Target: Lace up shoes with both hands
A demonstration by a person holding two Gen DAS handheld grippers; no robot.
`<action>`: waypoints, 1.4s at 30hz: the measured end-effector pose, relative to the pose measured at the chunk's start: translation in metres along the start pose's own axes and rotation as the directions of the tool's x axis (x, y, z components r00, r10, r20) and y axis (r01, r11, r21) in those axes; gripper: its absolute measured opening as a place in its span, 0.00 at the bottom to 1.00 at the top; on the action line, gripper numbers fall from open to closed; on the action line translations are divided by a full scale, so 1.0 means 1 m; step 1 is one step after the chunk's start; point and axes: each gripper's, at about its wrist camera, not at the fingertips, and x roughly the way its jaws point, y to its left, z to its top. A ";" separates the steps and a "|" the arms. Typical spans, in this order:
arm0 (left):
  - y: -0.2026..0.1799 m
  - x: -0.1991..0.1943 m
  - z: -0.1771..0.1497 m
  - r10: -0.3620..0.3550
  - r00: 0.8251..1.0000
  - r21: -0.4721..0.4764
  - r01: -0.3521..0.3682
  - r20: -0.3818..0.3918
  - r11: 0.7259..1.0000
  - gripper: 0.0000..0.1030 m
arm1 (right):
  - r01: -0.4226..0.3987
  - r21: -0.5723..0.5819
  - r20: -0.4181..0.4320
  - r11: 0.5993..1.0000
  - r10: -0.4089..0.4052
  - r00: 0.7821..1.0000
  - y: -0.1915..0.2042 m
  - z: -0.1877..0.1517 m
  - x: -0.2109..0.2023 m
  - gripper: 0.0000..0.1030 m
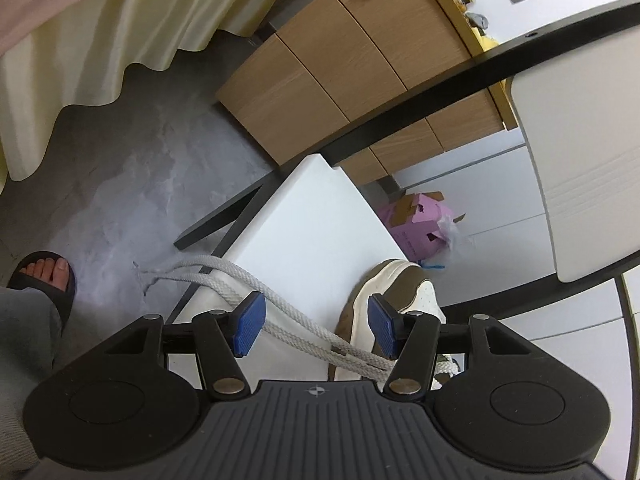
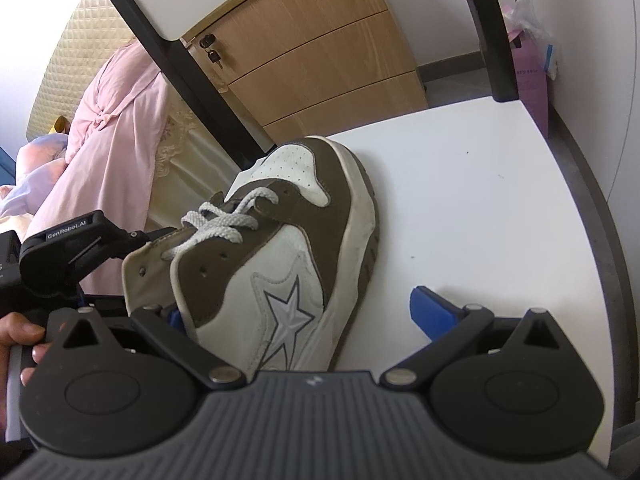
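1. Shoe [image 2: 280,240]: brown and white, with a star on its side, lying on a white seat [image 2: 480,200]; toe pointing away from the right camera, tongue end nearest it.
2. Lace [image 1: 256,300]: grey-white and braided. In the right view it crosses the lower eyelets only; the upper eyelets are bare. In the left view two strands run from the shoe [image 1: 400,292] out past the seat [image 1: 320,220] edge, their frayed ends hanging above the floor [image 1: 132,184].
3. Left gripper [image 1: 316,322]: jaws apart. The strands pass behind the left blue pad [image 1: 250,324] and through the gap; the pads do not press on them.
4. Right gripper [image 2: 304,320]: jaws wide apart, straddling the rear of the shoe. The right pad [image 2: 434,314] stands clear above the seat; the left pad is mostly hidden behind the shoe, so contact there cannot be judged.
5. Left gripper body [image 2: 68,248], seen from the right camera, just beside the tongue, with fingers [image 2: 24,336] on its handle.
6. Background: wooden drawers [image 2: 320,68], pink cloth [image 2: 112,152], sandalled foot [image 1: 46,276].
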 end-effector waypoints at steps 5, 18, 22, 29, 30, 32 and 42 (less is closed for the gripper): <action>0.001 0.007 0.004 -0.002 1.000 -0.024 0.002 0.002 1.000 0.58 | -0.009 0.010 -0.005 1.000 0.009 1.000 0.000 0.001 0.003 1.00; -0.019 0.005 0.025 -0.071 0.994 0.008 0.070 0.080 0.997 0.15 | -0.048 0.006 -0.009 0.999 0.048 0.999 -0.004 0.000 -0.001 1.00; -0.039 -0.007 0.015 -0.153 0.985 0.091 0.146 0.077 0.985 0.14 | -0.114 -0.020 0.057 0.993 0.115 0.992 0.000 0.002 -0.021 1.00; -0.060 -0.032 0.002 -0.398 0.916 0.073 0.395 0.048 0.916 0.14 | -0.230 -0.150 0.176 0.962 0.255 0.951 0.020 0.007 -0.054 1.00; -0.063 -0.034 0.000 -0.432 0.901 0.063 0.429 0.041 0.901 0.14 | -0.238 -0.165 0.184 0.957 0.267 0.946 0.022 0.008 -0.056 1.00; -0.071 -0.038 -0.005 -0.477 0.878 0.064 0.475 0.025 0.878 0.14 | -0.248 -0.176 0.196 0.953 0.281 0.940 0.025 0.010 -0.061 1.00; -0.109 -0.047 -0.034 -0.529 0.846 0.121 0.533 -0.070 0.837 0.14 | -0.303 -0.125 0.302 0.945 0.328 0.895 0.014 0.024 -0.091 1.00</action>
